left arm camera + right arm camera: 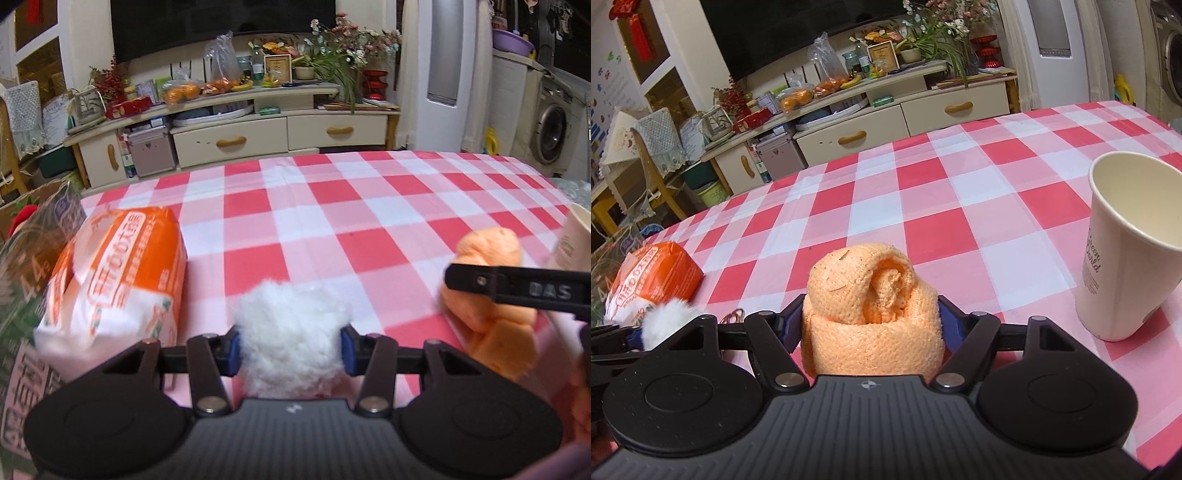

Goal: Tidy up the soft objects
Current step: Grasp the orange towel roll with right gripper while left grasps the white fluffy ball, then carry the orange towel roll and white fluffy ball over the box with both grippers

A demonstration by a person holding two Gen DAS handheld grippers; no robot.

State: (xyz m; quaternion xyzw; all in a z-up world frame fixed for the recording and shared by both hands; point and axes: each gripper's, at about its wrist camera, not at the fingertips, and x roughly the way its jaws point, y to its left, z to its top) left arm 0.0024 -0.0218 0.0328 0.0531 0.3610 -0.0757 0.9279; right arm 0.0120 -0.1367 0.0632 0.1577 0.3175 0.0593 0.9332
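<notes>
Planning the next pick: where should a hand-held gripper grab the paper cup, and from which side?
Grip the paper cup across its mid wall, coming in level from the near side. It stands upright, open and empty, tapering downward, so squeeze lightly. The right hand-held gripper is nearest but is shut on the orange cloth.

- The white fluffy ball (291, 332) hides its lower half behind the left gripper (291, 349) body; whether it touches the tablecloth (332, 229) can't be told.
- The paper cup (570, 240) is cut off by the left wrist view's right edge, and its print is a blur there.
- The rolled orange cloth (871, 306) has its bottom hidden behind the right gripper (870, 323).
- The orange tissue pack (653, 280) is partly covered by the other gripper in the right wrist view; its lettering is too smeared to read.
- The printed bag (26, 280) at the left edge is cropped and blurred.
</notes>
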